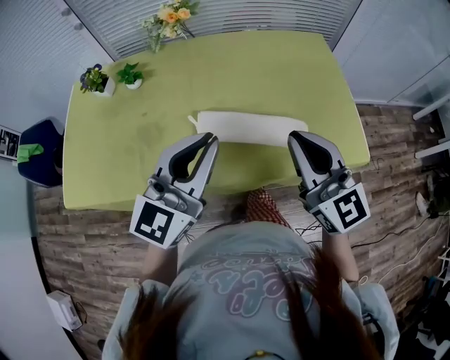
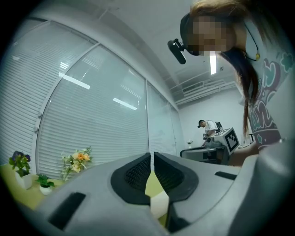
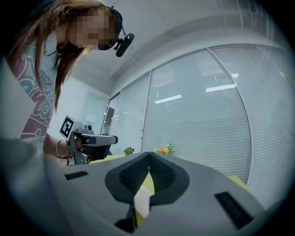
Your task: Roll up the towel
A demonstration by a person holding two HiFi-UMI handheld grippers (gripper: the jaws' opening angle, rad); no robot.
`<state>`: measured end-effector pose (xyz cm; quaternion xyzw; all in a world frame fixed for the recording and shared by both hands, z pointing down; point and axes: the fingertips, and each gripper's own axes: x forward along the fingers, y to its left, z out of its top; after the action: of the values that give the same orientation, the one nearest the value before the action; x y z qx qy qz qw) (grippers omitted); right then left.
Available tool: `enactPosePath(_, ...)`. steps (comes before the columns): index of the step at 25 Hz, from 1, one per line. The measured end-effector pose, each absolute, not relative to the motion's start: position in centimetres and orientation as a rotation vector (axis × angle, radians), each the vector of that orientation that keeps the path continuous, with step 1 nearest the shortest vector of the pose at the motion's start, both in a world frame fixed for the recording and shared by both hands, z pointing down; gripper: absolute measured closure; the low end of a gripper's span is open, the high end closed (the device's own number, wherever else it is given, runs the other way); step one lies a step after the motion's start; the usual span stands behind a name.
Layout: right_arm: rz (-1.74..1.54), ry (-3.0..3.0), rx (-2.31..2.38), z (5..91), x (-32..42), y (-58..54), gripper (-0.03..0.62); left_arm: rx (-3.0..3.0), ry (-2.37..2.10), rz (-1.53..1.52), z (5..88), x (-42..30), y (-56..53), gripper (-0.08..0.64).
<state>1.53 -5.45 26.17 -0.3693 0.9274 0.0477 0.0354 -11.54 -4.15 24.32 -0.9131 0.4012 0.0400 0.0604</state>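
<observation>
Centre frame: the towel (image 1: pixel 253 129) lies rolled on the table (image 1: pixel 126 148) — your left gripper (image 1: pixel 210 140) and right gripper (image 1: pixel 294 138) hover closed and empty. Rolling looks finished — next, just pull clear.

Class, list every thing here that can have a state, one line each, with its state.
Towel: rolled up, lying on the table, not gripped.
Left gripper: jaws shut, nothing between them.
Right gripper: jaws shut, nothing between them.
Flowers: standing upright at the table's far edge.
Two potted plants: upright, near the far left corner.
</observation>
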Motion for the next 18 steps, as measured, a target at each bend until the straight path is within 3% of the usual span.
enactPosePath(18,0.258,2.874,-1.123,24.7,0.5,-5.9,0.588,-2.744,1.276,-0.001,25.2,-11.5,-5.3,0.540)
